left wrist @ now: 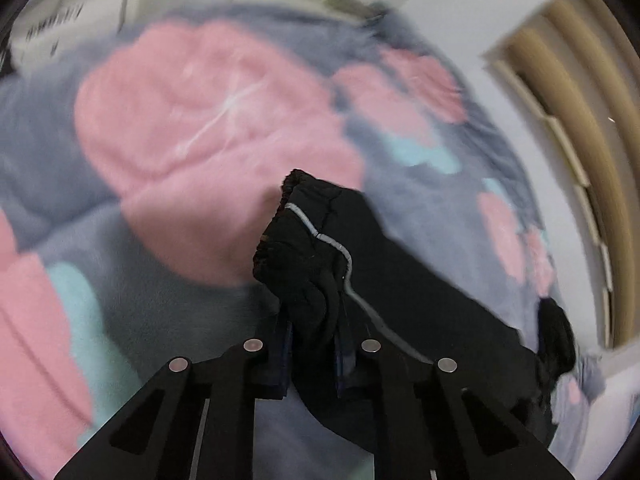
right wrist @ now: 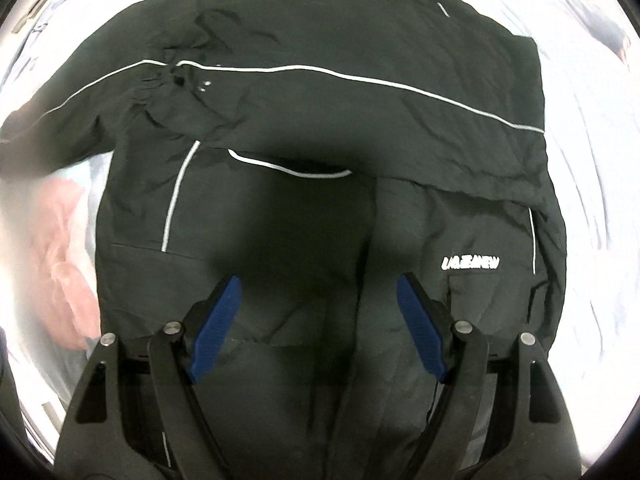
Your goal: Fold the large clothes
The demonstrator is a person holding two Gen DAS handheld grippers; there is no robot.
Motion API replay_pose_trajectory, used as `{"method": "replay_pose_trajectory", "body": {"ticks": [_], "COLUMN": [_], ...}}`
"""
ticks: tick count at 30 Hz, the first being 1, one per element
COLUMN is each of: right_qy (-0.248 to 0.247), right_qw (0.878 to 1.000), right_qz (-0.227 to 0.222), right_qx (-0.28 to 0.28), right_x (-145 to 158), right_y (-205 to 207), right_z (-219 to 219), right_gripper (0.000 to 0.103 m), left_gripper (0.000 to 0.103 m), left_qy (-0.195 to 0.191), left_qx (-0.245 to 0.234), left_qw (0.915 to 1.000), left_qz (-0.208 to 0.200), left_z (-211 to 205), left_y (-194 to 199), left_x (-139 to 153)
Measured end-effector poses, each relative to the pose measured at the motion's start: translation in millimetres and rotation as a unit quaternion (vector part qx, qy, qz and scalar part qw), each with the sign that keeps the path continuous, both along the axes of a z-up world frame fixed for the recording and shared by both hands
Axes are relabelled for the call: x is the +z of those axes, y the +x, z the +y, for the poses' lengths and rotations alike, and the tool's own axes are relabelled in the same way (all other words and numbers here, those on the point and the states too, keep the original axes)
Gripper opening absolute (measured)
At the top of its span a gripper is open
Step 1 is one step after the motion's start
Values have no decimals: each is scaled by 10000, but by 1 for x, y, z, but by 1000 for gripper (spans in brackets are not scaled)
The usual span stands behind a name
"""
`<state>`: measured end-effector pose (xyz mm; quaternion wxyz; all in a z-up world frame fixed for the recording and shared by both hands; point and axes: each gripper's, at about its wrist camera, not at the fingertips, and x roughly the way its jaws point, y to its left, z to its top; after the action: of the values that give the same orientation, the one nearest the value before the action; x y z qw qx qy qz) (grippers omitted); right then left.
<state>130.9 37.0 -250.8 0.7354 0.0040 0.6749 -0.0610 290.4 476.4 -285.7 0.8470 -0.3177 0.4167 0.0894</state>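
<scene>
A large black jacket with thin white piping and a small white logo lies spread on a bed. One sleeve is folded across its front. My right gripper is open, its blue pads hovering just above the jacket's lower front, holding nothing. My left gripper is shut on the black sleeve near its gathered cuff and holds it lifted above the blanket. The rest of the sleeve trails down to the right.
A grey blanket with pink and mint patches covers the bed. A white wall and a tan slatted panel stand to the right in the left wrist view. The left wrist view is motion-blurred.
</scene>
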Motion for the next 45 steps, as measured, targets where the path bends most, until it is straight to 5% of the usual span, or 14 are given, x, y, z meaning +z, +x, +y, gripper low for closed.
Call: {"method": "replay_pose_trajectory", "body": {"ticks": [5,13,16,27,30,32,33,35,37,41,45], "right_qy": [121,393,460,671,715,726,737,758,735,843,1111], "right_qw": [9998,9986,9977,9905,9880,9873,9869,9869,9878,9883,9867], "right_qz": [-123,-348,-426,-517,-459,-405,-375,-353,-392,-658,-922], "right_qx": [66,-102,-260,-1086,-1290,-1357,-1386,-1382,-1314,-1085,-748], "right_x": [3,11,13,8,0,-3,-6,-8,-7,4,10], "right_y": [2,-9,-17,-33,-34,-35,-34,-31,-27,-11,20], "right_z": [-4,-37,-59,-142,-161,-176,-181,-188,-194,-198,-191], "right_gripper": [78,78,78,78,78,78,78,78,78,78,78], "left_gripper": [14,13,13,14,15,19,30,41,41,44,55], "left_qy": [362,568,820,503,623,541,446,-110,-728,-1174,-1153], "left_qx": [-720,-2232,-2830,-4782,-4973,-5048,-5100,-5257,-5256,-5293,-5195], "left_qw": [9946,9662,9494,8738,8641,8613,8590,8479,8402,8328,8407], "left_qz": [-653,-1158,-1088,-731,-468,-198,94,670,1120,1122,1005], "left_z": [-59,-202,-269,-505,-549,-564,-572,-573,-568,-544,-509], "left_y": [-5,1,5,4,3,8,11,16,15,4,-8], "left_x": [66,126,128,92,68,46,26,-7,-28,-24,-2]}}
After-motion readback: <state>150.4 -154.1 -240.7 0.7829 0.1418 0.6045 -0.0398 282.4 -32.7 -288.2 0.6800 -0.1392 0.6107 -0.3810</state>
